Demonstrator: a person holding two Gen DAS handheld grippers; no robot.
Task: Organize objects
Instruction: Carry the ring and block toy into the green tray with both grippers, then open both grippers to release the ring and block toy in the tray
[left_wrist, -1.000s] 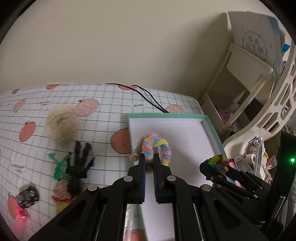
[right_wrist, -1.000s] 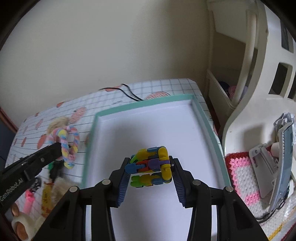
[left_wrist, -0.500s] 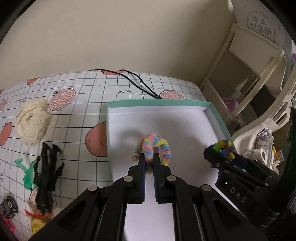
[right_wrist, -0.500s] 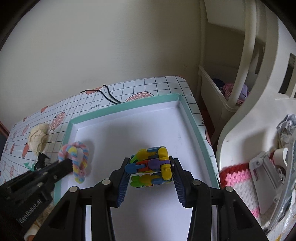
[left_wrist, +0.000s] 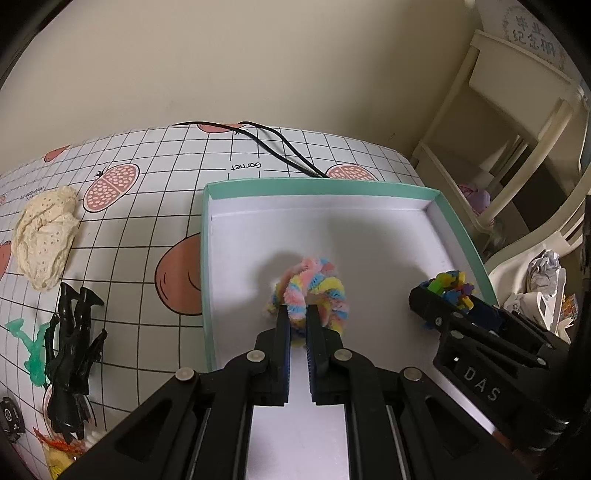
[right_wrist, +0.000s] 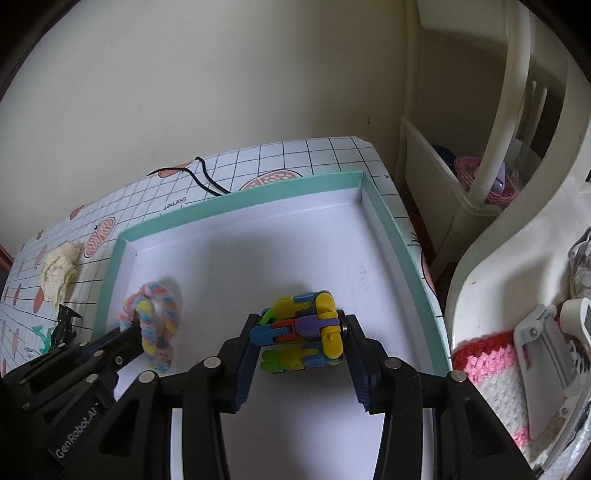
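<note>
Both grippers are held over the white floor of the teal-rimmed box (left_wrist: 458, 236), each carrying one toy for deposit. The left gripper (left_wrist: 298, 317) has its jaws drawn nearly together, pinching one strand of the pastel chenille ring (left_wrist: 308, 291), which stands directly ahead of its fingertips; a thin grip suits so soft and slender a loop. The right gripper (right_wrist: 301, 336) is clamped on the block of coloured plastic links (right_wrist: 301, 338), jaws set wide against its two flanks so the bundle cannot unfold. Whether either toy touches the floor cannot be told. To the left of the left gripper, outside the box, lie a cream cloth wad (left_wrist: 46, 236) and a black figurine (left_wrist: 72, 354), probably awaiting collection.
</note>
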